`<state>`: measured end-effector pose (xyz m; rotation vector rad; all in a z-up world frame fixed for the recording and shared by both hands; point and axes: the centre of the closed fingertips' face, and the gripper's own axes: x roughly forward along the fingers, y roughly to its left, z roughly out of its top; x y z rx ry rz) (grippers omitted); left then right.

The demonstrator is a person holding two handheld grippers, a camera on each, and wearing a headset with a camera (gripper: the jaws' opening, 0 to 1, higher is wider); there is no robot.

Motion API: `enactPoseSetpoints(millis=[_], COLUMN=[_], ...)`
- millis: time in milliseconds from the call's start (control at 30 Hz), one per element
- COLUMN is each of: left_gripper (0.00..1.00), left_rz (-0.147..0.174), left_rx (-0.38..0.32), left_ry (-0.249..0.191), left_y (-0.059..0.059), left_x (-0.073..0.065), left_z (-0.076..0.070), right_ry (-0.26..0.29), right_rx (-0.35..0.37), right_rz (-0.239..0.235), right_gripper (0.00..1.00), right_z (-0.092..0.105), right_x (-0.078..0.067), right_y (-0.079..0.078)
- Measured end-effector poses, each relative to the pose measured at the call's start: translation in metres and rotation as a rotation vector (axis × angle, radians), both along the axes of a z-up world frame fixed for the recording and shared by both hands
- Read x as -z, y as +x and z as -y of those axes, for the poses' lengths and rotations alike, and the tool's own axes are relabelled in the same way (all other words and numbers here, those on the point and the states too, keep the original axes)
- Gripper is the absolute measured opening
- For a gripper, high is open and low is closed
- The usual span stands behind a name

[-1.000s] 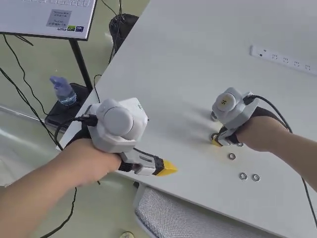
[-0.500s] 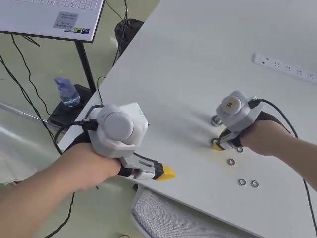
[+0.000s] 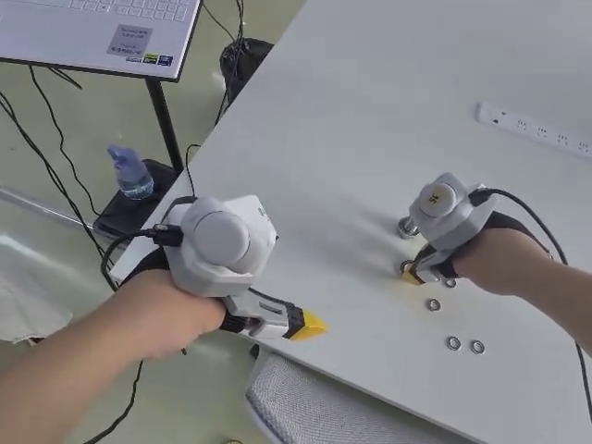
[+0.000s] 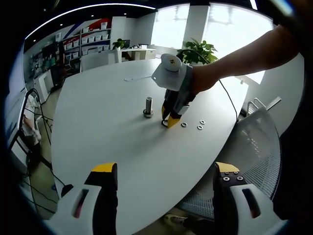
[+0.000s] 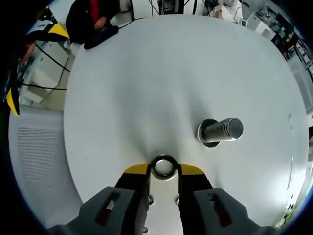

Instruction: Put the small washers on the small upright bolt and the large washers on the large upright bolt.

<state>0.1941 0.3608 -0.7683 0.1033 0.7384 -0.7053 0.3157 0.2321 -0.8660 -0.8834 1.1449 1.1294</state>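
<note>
**Item 1: left gripper** [image 4: 166, 170]. Grey body, yellow-tipped jaws. Jaws spread wide with nothing between them. It hovers at the near edge of the white tabletop [image 3: 370, 111], above a grey mesh chair back [image 3: 314, 398], and is well apart from the work.

**Item 2: three small loose steel washers** [image 3: 453, 343]. They lie flat on the tabletop, just beside the right gripper on the person's side. One lies close to its tips, and the other two sit as a pair nearer the edge.

**Item 3: right gripper** [image 5: 164, 170]. It points down at the table. The jaws are drawn in to a narrow gap and pinch a steel ring washer [image 5: 164, 157] by its rim at the very tips. The ring reads as a full circle in the right gripper view, so its hole faces roughly upward. Whether it has left the surface cannot be told.

**Item 4: upright threaded steel bolt** [image 5: 222, 131]. It stands on the table with a flat ring at its foot and its long axis vertical. It is near the held washer, ahead of the tips and off to the right in the right gripper view. The right gripper is much the nearer of the two. Judgement: the washer needs carrying over the bolt's top, hole in line with the shaft — then lowering. Which size this bolt is cannot be told.

**Item 5: white power strip** [image 3: 536, 131]. It lies at the far side of the table.
</note>
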Motion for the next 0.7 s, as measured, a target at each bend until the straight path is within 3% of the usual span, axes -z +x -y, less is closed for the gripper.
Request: enactPoseSetpoints(millis=[700], left_gripper=[0.81], left_rz=[0.000], left_rx=[0.010], left_ry=[-0.007], left_y=[0.004], left_x=[0.000], left_z=[0.003], right_ry=[-0.014], right_rx=[0.017], right_rz=[-0.011], right_gripper=[0.21], right_z=[0.012], right_x=[-0.015], right_y=[0.006])
